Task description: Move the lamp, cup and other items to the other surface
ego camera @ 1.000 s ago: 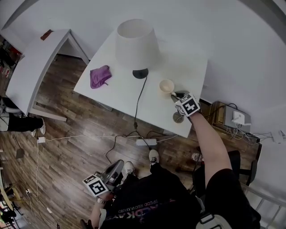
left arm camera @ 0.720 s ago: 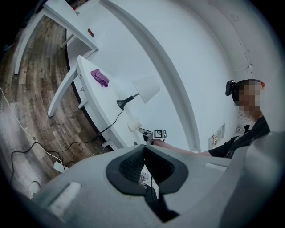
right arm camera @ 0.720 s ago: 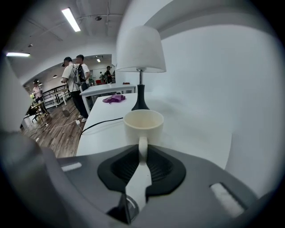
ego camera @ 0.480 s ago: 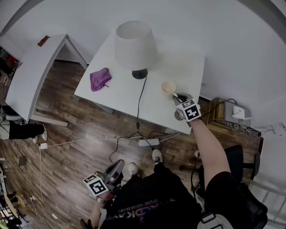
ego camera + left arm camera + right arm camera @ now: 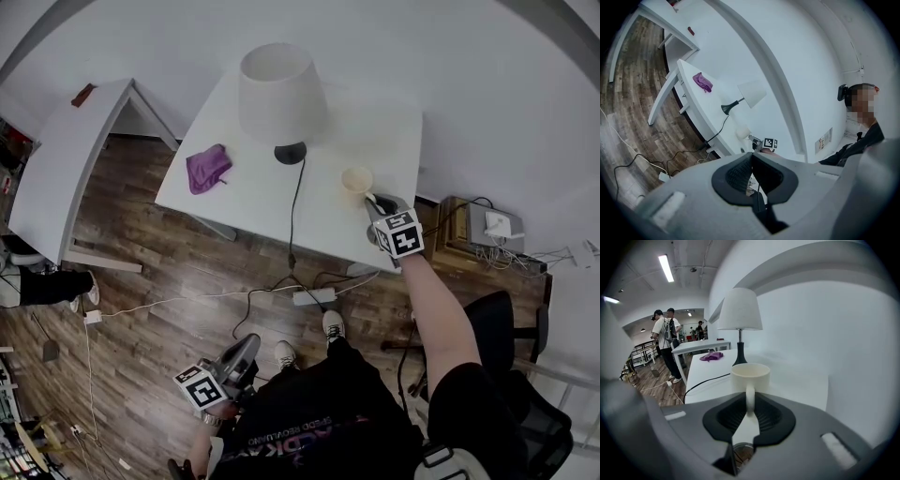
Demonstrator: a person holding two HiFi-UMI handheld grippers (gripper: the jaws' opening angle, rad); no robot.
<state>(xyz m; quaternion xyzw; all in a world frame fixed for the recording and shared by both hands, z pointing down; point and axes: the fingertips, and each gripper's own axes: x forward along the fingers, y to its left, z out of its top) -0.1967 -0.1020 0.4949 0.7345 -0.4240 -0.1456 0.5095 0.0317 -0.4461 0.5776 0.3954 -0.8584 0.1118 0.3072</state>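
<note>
While on cup (image 5: 356, 178), right arm (image 5: 439, 309) outstretched

Before you, the white table (image 5: 246, 214) bears the lamp (image 5: 280, 92), its cord (image 5: 294, 211) trailing off the near edge, with the purple cloth (image 5: 207, 168) to its left; the cup (image 5: 356, 178) is over the near right corner — contact with the top unclear. Beneath, on the wooden floor (image 5: 159, 361) — a power strip (image 5: 315, 296) and loose cables (image 5: 169, 296).
</note>
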